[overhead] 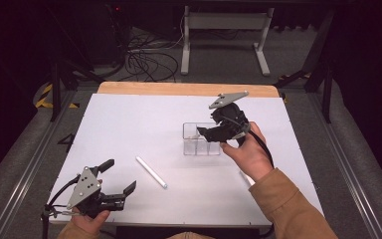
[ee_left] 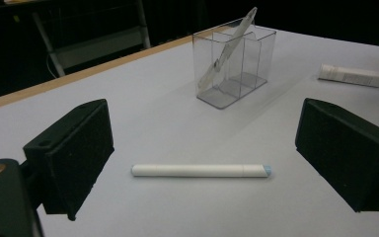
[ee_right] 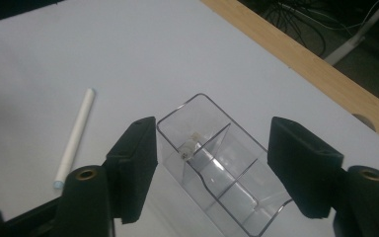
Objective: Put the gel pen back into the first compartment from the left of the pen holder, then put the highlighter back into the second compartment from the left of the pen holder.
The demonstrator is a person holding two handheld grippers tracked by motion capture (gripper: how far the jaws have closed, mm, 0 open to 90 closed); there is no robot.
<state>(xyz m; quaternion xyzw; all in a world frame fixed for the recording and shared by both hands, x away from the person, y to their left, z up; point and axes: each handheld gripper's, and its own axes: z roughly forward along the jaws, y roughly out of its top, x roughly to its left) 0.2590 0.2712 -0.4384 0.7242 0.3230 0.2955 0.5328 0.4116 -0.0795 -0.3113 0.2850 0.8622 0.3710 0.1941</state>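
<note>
Bare table lies ahead of your left gripper [overhead: 113, 180], with a white pen [overhead: 151, 172] lying across it. A clear organiser box [overhead: 201, 139] stands beneath your right gripper [overhead: 210, 130].

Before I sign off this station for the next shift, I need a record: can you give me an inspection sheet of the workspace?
Surface: white table top with a wooden far edge, no spills seen.
Job's things: clear divided box upright, a slim pen leaning inside it; white pen lying flat, apart from the box.
Clutter: a white tube lying beyond the box.
Grippers: left gripper low at the near edge, jaws open, nothing between them; right gripper above the box, jaws open.
Cables: loose black cables on the floor beyond the table.
Surroundings: white desk frame, dark room.
</note>
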